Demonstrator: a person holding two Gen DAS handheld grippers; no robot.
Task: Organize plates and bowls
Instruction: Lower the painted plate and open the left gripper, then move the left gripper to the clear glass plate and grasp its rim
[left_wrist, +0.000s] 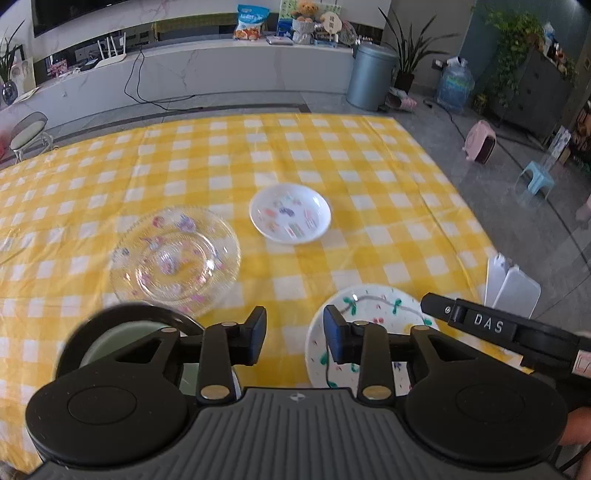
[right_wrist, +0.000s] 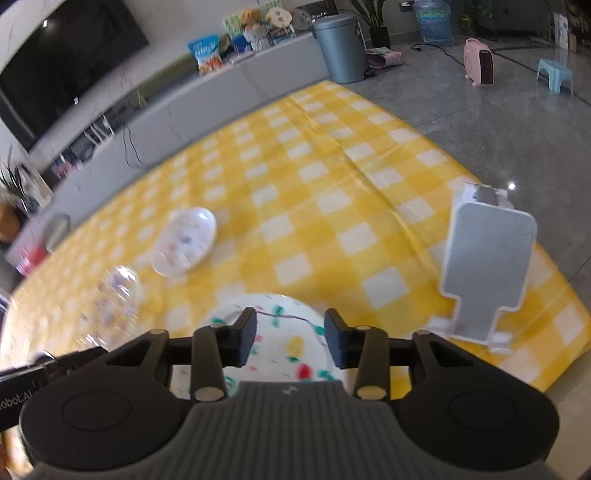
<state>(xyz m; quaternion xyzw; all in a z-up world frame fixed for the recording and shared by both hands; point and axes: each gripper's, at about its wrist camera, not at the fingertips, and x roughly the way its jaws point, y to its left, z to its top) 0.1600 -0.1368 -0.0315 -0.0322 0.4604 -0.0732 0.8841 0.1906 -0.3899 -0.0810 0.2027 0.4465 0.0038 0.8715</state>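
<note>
1. Four dishes are in my sight on the tabletop (left_wrist: 332, 147): a painted plate (left_wrist: 373, 306) nearest me on the right, a green bowl (left_wrist: 110, 339) nearest on the left, a glass plate (left_wrist: 173, 254) beyond the bowl, and a white bowl (left_wrist: 290, 214) further out in the middle.
2. None of them is stacked on another; all four lie apart on the yellow check cloth, so I judge the sorting is at an early or in-between step.
3. My left gripper (left_wrist: 294, 334) hangs above the gap between the green bowl and the painted plate, jaws parted with nothing between them.
4. My right gripper (right_wrist: 290, 338) hovers over the painted plate (right_wrist: 280, 343), jaws likewise parted and empty; the plate rests flat on the cloth below, not touched as far as I can tell.
5. I read this as a moment between grasps: both hands are free and no dish is picked.
6. Next move, as I judge it: choose one dish, likely the painted plate under my right hand, bring one jaw over its rim and the other under, then clench and lift.
7. Plates should go with plates and bowls with bowls, so the glass plate and the painted plate want joining, and the white bowl wants the green one.
8. A white stand (right_wrist: 487, 262) sits at the right edge of the tabletop; I must keep my right hand clear of it.
</note>
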